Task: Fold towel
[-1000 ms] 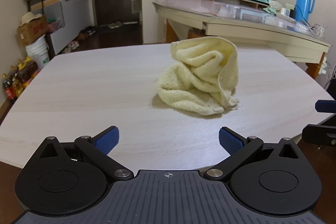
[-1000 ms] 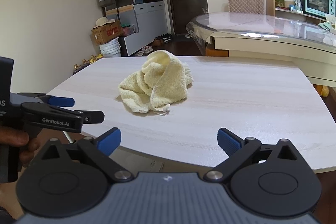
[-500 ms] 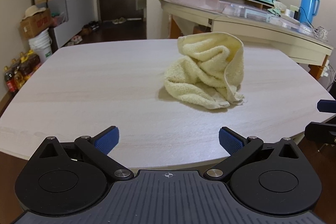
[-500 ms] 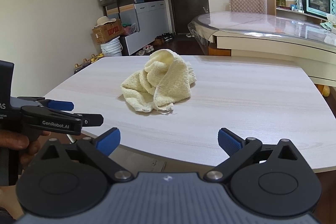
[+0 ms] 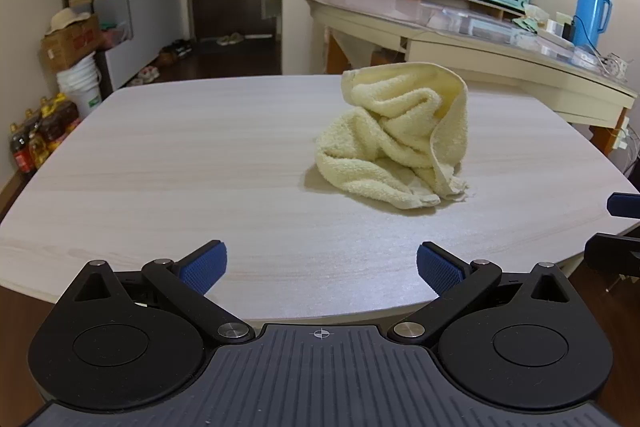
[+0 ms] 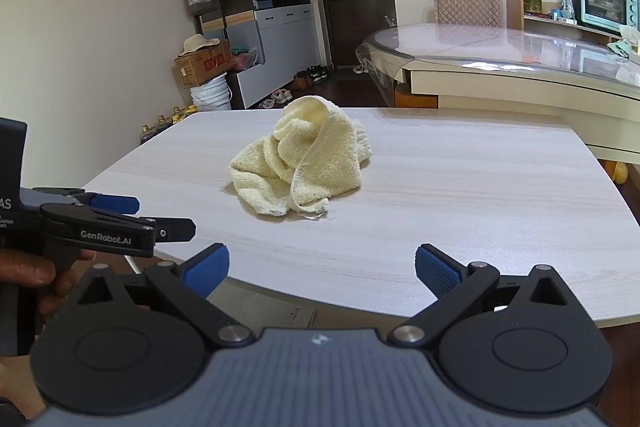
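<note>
Waiting crumpled in a heap on the table (image 5: 160,167), ahead and slightly right of the left gripper (image 5: 320,267), ahead and slightly left of the right gripper (image 6: 322,267): the towel (image 5: 394,143), untouched. Both grippers spread wide, holding nothing. No fold made yet; spreading flat and folding all left.

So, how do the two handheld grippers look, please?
Both grippers match. The left gripper and right gripper each have black linkage arms with silver pivot pins, blue textured pads and a ribbed grey body. White "GenRobot.AI" lettering marks the left one's side in the right wrist view.
</note>
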Action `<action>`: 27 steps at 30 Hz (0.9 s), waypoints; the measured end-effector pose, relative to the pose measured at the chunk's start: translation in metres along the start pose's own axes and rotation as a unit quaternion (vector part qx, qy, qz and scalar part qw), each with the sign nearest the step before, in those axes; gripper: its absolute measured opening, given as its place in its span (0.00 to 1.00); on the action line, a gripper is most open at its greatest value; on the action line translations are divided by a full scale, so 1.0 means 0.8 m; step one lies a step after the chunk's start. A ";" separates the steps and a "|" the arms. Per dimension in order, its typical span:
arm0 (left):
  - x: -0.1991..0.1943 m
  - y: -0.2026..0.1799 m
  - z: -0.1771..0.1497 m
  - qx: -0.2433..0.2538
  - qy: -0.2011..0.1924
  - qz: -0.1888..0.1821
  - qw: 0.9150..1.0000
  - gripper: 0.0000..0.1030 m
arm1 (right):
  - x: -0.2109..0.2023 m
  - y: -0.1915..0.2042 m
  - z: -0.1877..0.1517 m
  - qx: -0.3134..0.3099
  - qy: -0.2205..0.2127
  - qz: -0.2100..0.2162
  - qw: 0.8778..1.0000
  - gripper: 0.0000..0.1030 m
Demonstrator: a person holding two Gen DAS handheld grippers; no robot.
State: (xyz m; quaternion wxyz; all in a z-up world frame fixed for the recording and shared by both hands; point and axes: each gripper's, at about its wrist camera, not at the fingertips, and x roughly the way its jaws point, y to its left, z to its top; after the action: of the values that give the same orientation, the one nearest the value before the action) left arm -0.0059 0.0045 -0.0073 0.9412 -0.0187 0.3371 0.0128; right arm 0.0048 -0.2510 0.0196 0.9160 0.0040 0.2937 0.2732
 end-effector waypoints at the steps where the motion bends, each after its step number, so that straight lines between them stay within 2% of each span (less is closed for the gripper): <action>1: -0.002 0.005 -0.001 -0.001 0.000 -0.001 1.000 1.00 | 0.000 0.000 0.000 0.000 0.001 0.001 1.000 0.98; 9: -0.003 0.005 -0.001 -0.001 0.000 -0.001 1.000 1.00 | -0.007 -0.015 0.006 -0.002 0.003 0.001 1.000 0.98; 16: -0.001 0.005 -0.002 -0.001 0.001 -0.003 1.000 1.00 | 0.008 0.011 -0.006 0.003 -0.004 -0.005 1.000 0.98; 27: -0.002 0.003 -0.002 0.001 0.000 -0.003 1.000 1.00 | 0.010 0.011 -0.005 0.006 -0.005 -0.006 1.000 0.98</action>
State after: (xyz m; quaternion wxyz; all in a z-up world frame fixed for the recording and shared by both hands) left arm -0.0084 0.0067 -0.0074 0.9412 -0.0191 0.3373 0.0100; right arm 0.0043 -0.2401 0.0135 0.9191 0.0093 0.2910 0.2653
